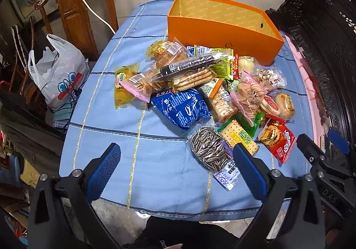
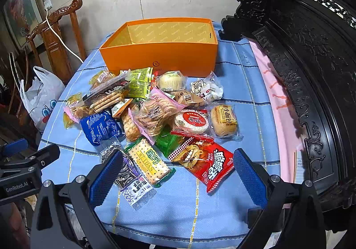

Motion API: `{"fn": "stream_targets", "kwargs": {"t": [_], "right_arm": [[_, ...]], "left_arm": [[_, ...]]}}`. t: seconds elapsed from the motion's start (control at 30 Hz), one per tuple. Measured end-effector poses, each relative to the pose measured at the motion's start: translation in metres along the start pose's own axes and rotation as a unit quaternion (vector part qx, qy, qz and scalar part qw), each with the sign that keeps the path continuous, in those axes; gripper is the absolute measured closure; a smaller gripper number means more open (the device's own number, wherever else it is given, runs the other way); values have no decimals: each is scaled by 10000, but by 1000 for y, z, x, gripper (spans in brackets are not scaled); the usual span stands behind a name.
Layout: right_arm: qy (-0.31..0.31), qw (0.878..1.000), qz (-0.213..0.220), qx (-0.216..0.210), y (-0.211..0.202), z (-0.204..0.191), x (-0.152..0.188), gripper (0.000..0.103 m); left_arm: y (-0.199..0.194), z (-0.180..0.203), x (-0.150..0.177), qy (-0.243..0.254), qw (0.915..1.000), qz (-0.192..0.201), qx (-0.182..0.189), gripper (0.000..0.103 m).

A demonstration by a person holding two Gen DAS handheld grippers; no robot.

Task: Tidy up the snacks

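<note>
Item: snack pile, heaped mid-frame on the blue-checked surface; orange box behind it, upper centre, appears empty. Right claw, jaws apart, holding nothing; red packet lies just ahead between them, long axis running lower right. Left claw, jaws apart, over bare cloth; sunflower seed packet at its right finger. Right claw judged nearer.
</note>
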State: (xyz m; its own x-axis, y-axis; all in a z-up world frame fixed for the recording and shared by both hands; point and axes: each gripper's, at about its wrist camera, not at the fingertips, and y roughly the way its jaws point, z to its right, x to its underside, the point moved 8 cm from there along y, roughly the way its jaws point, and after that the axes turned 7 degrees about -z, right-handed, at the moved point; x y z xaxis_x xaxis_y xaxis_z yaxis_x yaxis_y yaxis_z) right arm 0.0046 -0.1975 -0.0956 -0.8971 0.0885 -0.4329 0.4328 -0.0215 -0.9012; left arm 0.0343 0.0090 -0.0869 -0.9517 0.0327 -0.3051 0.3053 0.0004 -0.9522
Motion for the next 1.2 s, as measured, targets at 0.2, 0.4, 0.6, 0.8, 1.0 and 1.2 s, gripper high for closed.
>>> {"fn": "stream_targets", "kwargs": {"t": [0.2, 0.4, 0.6, 0.8, 1.0, 1.2], "right_arm": [[8, 10000, 9, 1, 1, 1, -1, 4], [7, 10000, 16, 7, 2, 3, -4, 4], [36, 10000, -35, 14, 6, 7, -5, 4], [157, 9997, -91, -139, 14, 8, -4, 4], [387, 9989, -257, -53, 32, 13, -9, 4], [610, 9973, -410, 67, 49, 13, -17, 4]], "left_arm": [[1, 1, -3, 4, 10000, 4, -3, 4], [0, 4, -6, 18, 10000, 17, 27, 4], [4, 2, -6, -29, 10000, 3, 63, 4], [16, -11, -10, -12, 10000, -30, 82, 4], [47, -50, -29, -154, 9996, -227, -41, 4], [92, -94, -59, -308, 9979, -555, -157, 4]]}}
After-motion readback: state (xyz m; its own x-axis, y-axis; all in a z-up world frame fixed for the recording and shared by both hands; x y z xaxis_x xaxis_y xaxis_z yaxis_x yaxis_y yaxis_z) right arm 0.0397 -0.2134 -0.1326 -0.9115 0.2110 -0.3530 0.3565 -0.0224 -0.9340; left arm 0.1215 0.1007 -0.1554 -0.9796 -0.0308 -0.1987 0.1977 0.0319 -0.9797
